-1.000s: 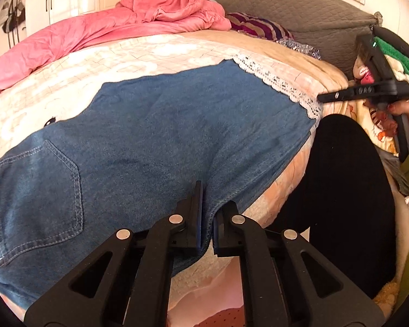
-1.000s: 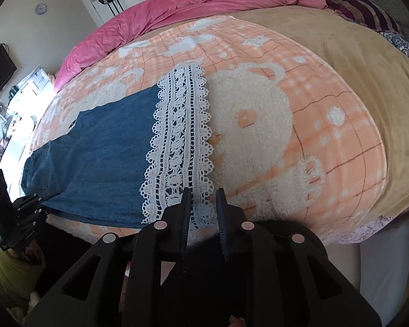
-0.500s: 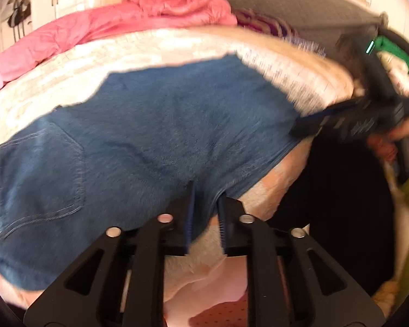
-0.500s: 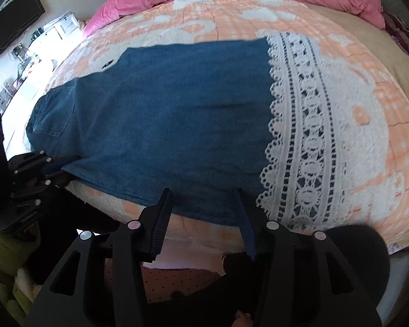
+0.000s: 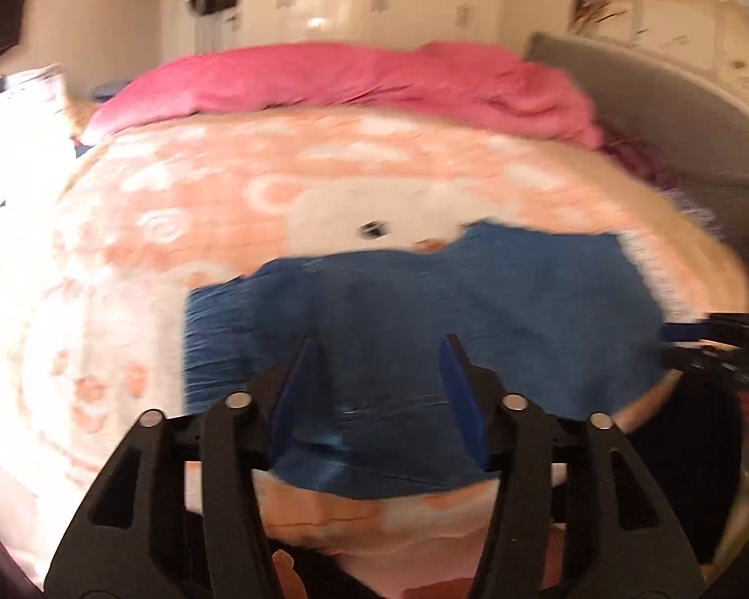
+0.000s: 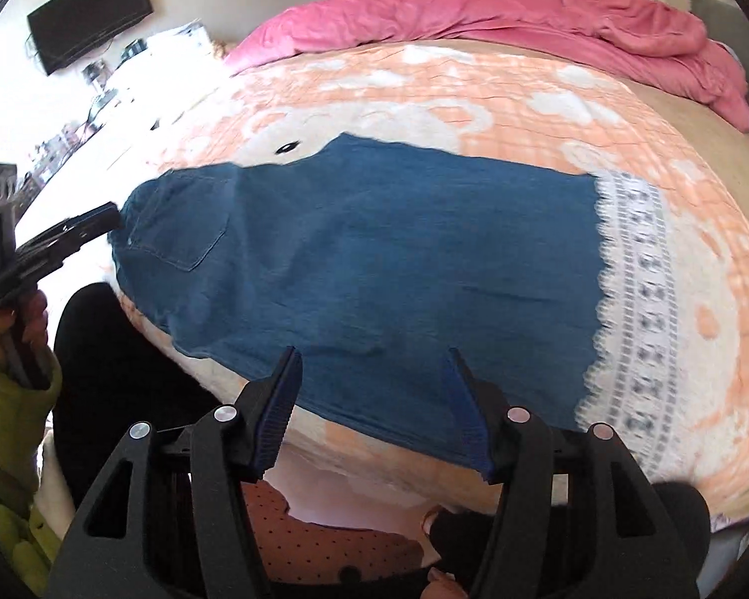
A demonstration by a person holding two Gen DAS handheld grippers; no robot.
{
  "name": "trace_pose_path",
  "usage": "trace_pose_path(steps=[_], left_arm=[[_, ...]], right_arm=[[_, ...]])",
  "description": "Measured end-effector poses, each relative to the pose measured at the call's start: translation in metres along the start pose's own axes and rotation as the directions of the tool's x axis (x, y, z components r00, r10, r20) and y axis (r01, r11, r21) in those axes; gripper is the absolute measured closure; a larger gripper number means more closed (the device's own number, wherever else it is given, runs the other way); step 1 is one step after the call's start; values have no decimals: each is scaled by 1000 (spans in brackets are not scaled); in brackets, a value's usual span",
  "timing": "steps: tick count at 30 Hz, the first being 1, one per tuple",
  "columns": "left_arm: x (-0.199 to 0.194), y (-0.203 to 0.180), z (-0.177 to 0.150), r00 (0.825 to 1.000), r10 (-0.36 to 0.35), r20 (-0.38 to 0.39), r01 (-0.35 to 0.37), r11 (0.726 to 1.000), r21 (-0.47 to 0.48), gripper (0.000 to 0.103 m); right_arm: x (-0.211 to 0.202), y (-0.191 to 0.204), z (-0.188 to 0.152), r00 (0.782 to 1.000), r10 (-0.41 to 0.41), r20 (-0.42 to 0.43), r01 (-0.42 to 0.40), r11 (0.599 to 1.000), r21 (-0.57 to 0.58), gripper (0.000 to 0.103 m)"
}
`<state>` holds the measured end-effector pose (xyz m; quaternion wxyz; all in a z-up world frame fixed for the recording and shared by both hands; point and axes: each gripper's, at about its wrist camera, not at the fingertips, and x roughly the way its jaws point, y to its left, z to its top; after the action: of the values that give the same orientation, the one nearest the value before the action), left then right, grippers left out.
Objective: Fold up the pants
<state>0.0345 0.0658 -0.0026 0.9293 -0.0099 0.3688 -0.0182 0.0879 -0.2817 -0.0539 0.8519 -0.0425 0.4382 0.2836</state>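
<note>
Blue denim pants [image 6: 374, 269] with a white lace hem [image 6: 634, 299] lie flat across the bed; they also show, blurred, in the left wrist view [image 5: 424, 319]. My left gripper [image 5: 382, 349] is open over the near edge of the denim. It shows in the right wrist view [image 6: 95, 219] at the waist end beside the back pocket. My right gripper [image 6: 372, 354] is open over the near edge of the leg. It shows at the right edge of the left wrist view [image 5: 694, 332]. Neither holds cloth.
The bed carries an orange and white bear blanket [image 6: 474, 85] with a pink duvet [image 6: 524, 15] bunched at the far side. A grey headboard [image 5: 674, 110] stands at the right. A wall TV [image 6: 90, 10] and a cluttered shelf are at the left. My dark-clothed legs [image 6: 115, 364] are against the bed's edge.
Both grippers have opened from shut. The left gripper has swung left toward the waist end. The right gripper has moved left from the lace hem to over the denim leg.
</note>
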Motion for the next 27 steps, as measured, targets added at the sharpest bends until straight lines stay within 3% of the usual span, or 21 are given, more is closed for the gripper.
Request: trace_pose_path(steps=[2,3,5,8,10,13,17,20,23,25,27], left_arm=[[20,16,-4,986,153,-63,-156,987,-42,39],[27,29,-6,982,166,-87,-173,981,-83,34],[40,57,-10,986,70,-152,-102,971,-215,26],[43,77,-10,989,2,-145,-49,945,-324,25],[42,75,-10,990,0,-138,-44,946,-322,25],[22,76,-11,997,-23,-79,-5,943,-332,35],[-11,71,-4,1000,7,-15,-11,959,-282,35],[-2,69,7,999,-14,-44,2,965,-262,36],[23,79,12,998,-16,-58,-3,949,-316,72],[37,89,10,994,-80,-74,44,916,-398,75],[33,93,9,996,-59,-60,30,915,-401,75]], right_arm=[[13,-2,-7,998,-8,-60,9,1000,10,46],[20,-6,-12,995,-8,-97,11,1000,22,46],[23,-11,-21,997,17,-78,-13,999,47,46],[21,-13,-21,997,42,-69,-38,998,59,41],[21,-12,-21,996,57,-71,-53,997,57,32],[16,-11,-26,996,52,-67,-49,998,45,31],[0,-10,-21,1000,8,-10,-7,998,56,31],[-1,-6,-12,1000,-11,14,11,999,36,31],[12,-1,-6,1000,-18,-9,18,1000,21,31],[18,-2,-9,999,-17,-28,17,1000,15,31],[22,-4,-13,999,-17,-38,18,999,26,31]])
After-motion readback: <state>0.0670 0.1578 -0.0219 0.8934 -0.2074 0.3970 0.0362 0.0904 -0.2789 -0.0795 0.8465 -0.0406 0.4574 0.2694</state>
